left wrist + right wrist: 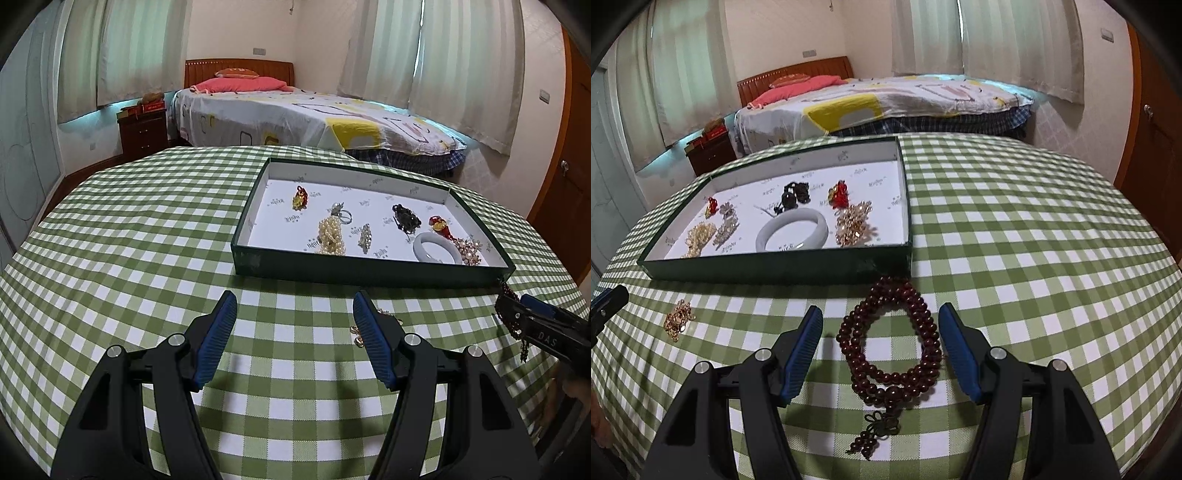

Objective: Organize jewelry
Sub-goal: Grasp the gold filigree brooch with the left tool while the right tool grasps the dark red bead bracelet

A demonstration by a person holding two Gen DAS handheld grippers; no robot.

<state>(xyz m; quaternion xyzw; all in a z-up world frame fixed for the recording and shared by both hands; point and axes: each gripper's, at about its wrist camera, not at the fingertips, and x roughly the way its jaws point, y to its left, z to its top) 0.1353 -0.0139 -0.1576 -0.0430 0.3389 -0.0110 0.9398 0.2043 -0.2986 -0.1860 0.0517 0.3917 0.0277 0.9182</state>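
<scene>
A dark green tray (369, 271) (775, 267) with a white floor holds several pieces: a pearl strand (330, 236), a white bangle (792, 229), a gold brooch (855, 225), dark beads and red charms. A dark red bead bracelet (892, 343) lies on the checked cloth between the open fingers of my right gripper (881, 332); it also shows in the left wrist view (517, 328). A small gold chain (677, 317) (356, 332) lies on the cloth beside the right finger of my open, empty left gripper (295, 314).
The round table (147, 229) has a green and white checked cloth. A bed (295, 110) and a dark nightstand (142, 129) stand behind it. A wooden door (569, 192) is at the right.
</scene>
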